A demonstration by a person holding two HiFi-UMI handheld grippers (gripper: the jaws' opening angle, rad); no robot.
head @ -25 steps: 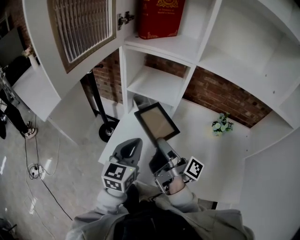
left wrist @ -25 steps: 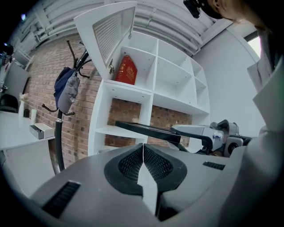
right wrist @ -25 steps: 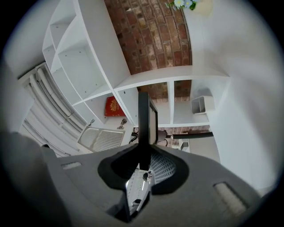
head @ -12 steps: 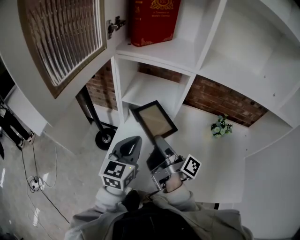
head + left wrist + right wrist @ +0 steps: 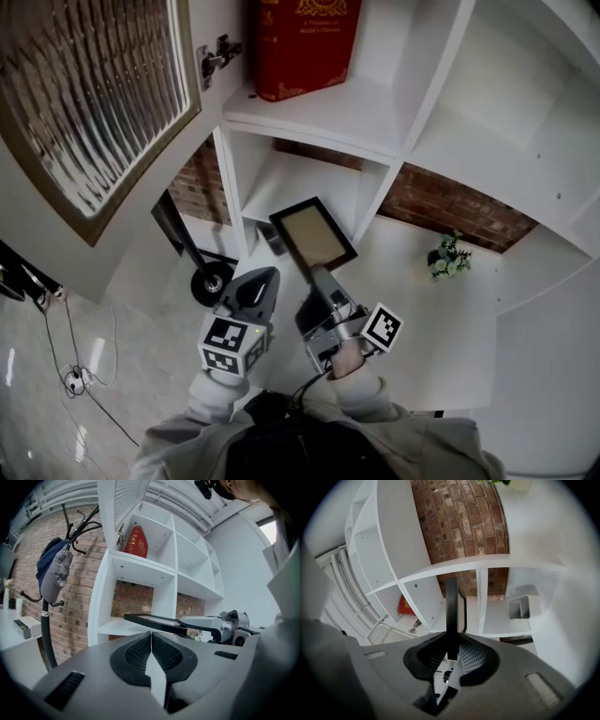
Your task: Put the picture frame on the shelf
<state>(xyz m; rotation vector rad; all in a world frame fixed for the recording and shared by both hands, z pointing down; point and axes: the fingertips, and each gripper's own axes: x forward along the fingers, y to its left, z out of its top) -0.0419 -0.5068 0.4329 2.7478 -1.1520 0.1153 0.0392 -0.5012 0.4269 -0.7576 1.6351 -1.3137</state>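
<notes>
The picture frame (image 5: 314,234), black-edged with a tan panel, lies flat in the air just in front of the white shelf unit's lower left cubby (image 5: 302,176). My right gripper (image 5: 317,277) is shut on its near edge. In the right gripper view the frame (image 5: 451,606) is a thin black bar rising from between the pads of that gripper (image 5: 452,651). My left gripper (image 5: 266,276) hovers just left of it, jaws shut and holding nothing. In the left gripper view its closed tips (image 5: 151,637) sit below the edge-on frame (image 5: 154,619), which points at the cubby.
A red book (image 5: 300,42) stands on the shelf above the cubby. An open cabinet door with ribbed glass (image 5: 94,103) hangs to the left. A small potted plant (image 5: 448,255) sits on the white desk to the right. A coat stand with a cap (image 5: 55,573) stands left of the unit.
Both grippers and the frame have moved forward toward the shelf unit. The frame's far corner now reaches the mouth of the lower cubby. The grip on the frame is unchanged.
</notes>
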